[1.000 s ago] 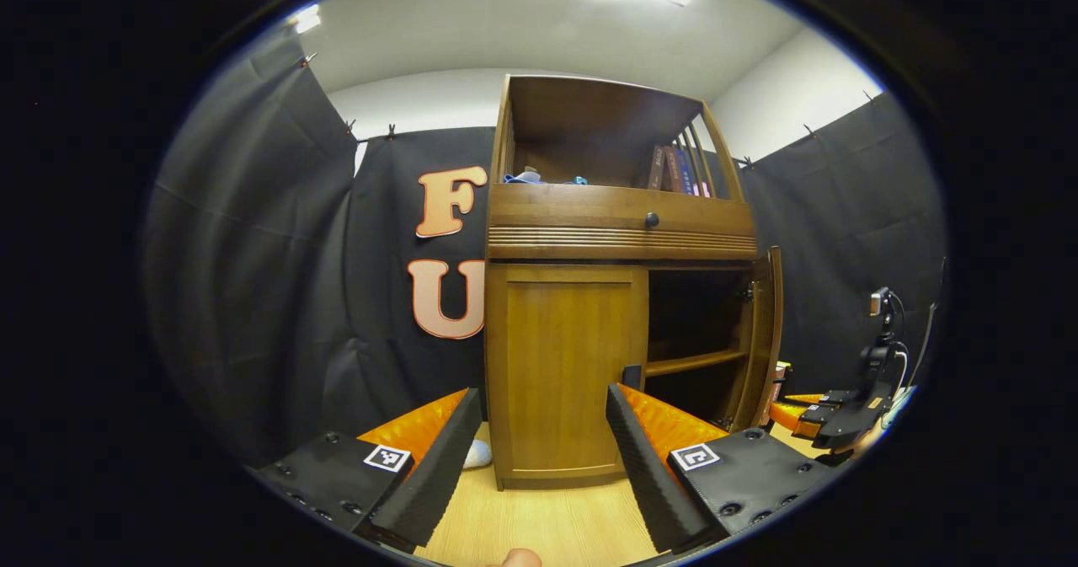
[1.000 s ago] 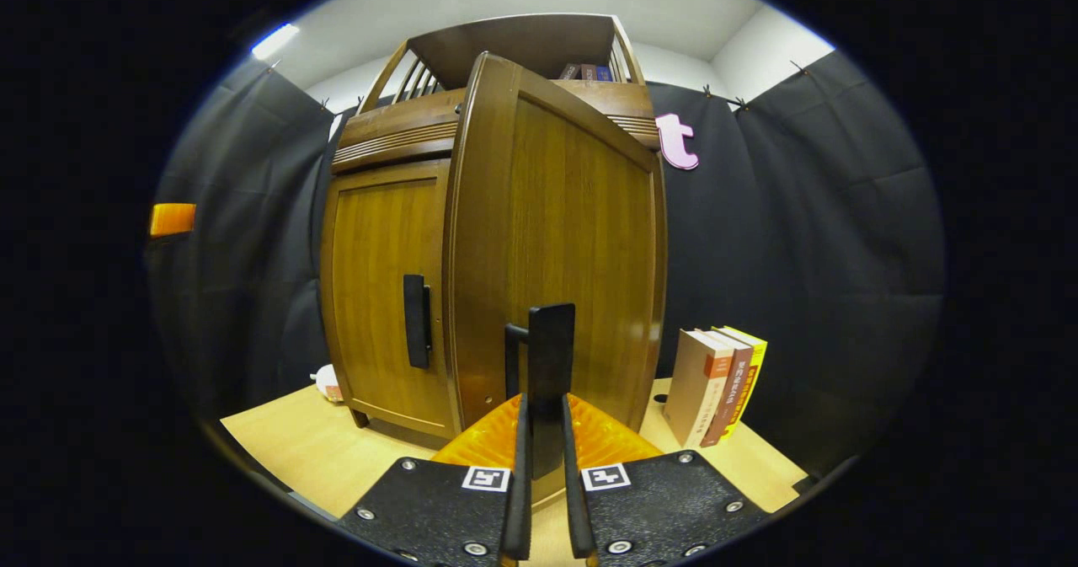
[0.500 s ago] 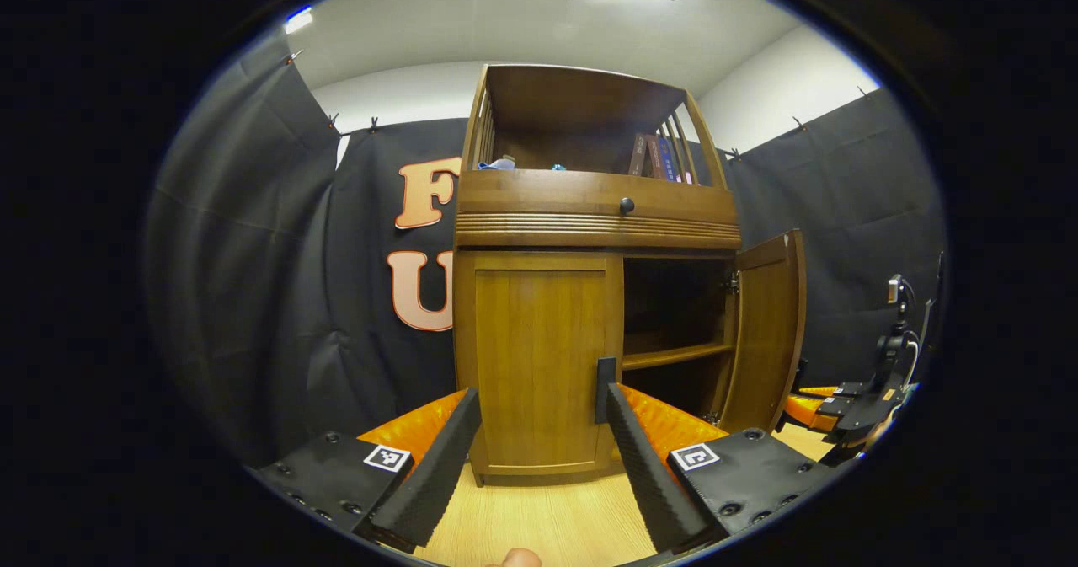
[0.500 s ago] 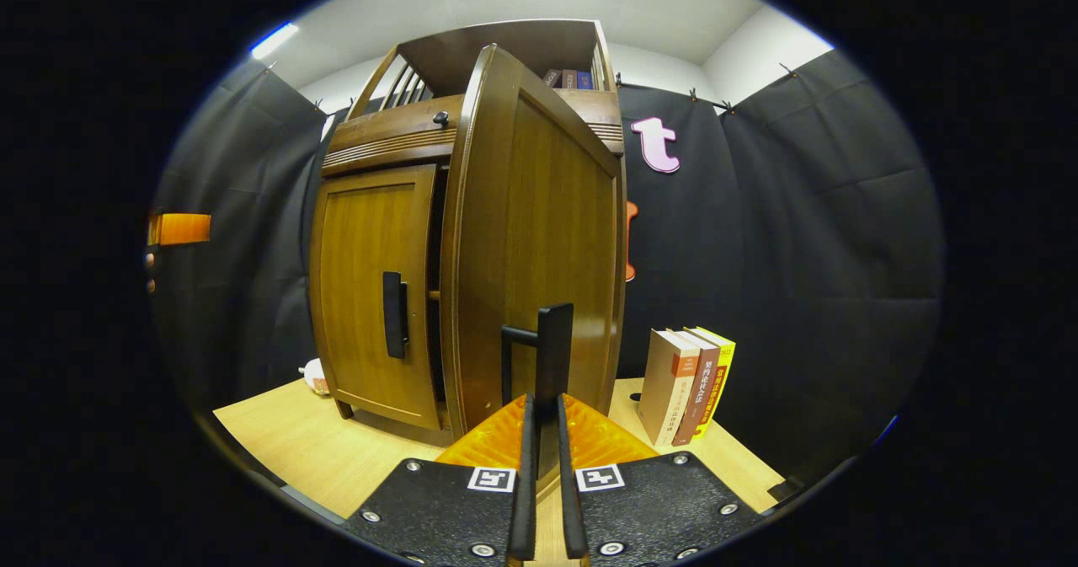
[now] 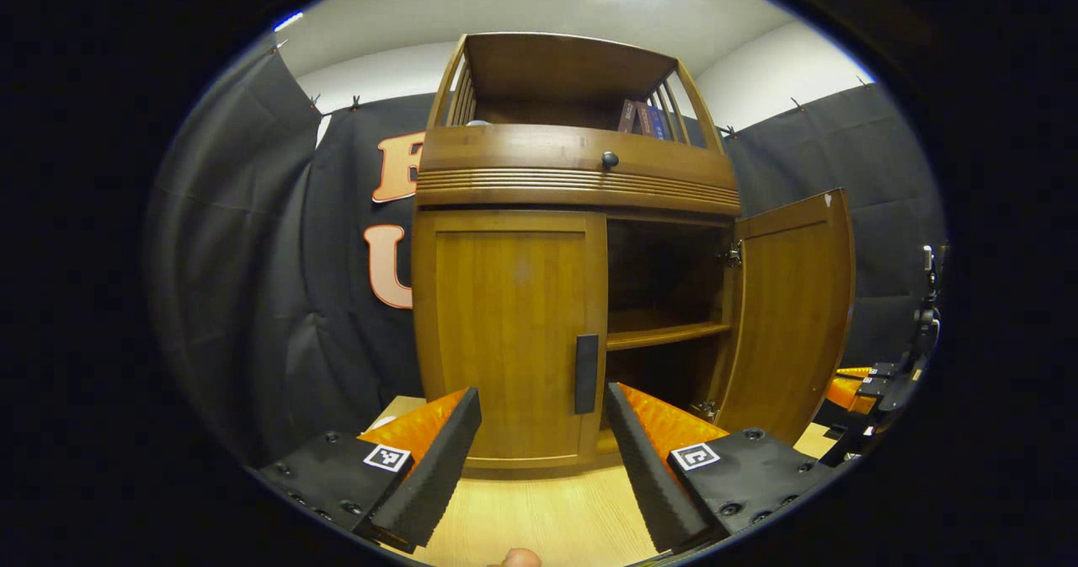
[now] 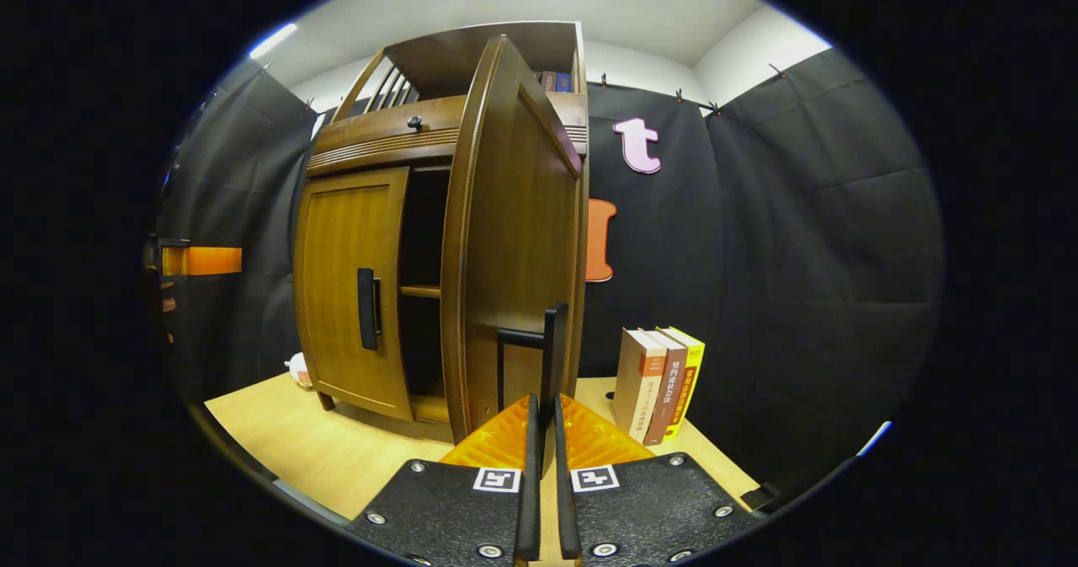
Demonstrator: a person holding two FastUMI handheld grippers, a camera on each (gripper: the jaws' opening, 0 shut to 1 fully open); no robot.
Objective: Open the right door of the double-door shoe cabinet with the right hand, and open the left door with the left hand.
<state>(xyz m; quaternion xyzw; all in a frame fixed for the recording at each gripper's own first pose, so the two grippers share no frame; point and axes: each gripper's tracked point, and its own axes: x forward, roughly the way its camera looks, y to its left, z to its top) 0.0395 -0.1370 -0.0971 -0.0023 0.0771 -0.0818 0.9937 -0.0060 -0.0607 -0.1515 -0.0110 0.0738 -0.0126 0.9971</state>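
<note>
In the right gripper view, the right gripper (image 6: 544,432) has its two fingers drawn almost together on the lower end of the right door's handle (image 6: 552,350), a dark upright bar; both fingers appear to press on it. That right door (image 6: 518,238) stands swung well out from the shoe cabinet (image 6: 379,141), nearly edge-on to this camera, with a dark compartment and a shelf visible behind it. Just right of the door, a few books (image 6: 659,382) stand upright on the wooden tabletop (image 6: 312,445), near its back edge.

In the left gripper view, the left gripper (image 5: 543,449) is spread wide and holds nothing; its fingers hang over the tabletop in front of the cabinet. The left door (image 5: 505,323) is shut, and its handle (image 5: 586,373) sits between the two fingertips but farther off, apart from them. Beyond, the drawer knob (image 5: 610,160) sits above the doors, and more books (image 5: 642,118) stand on the top shelf.
</note>
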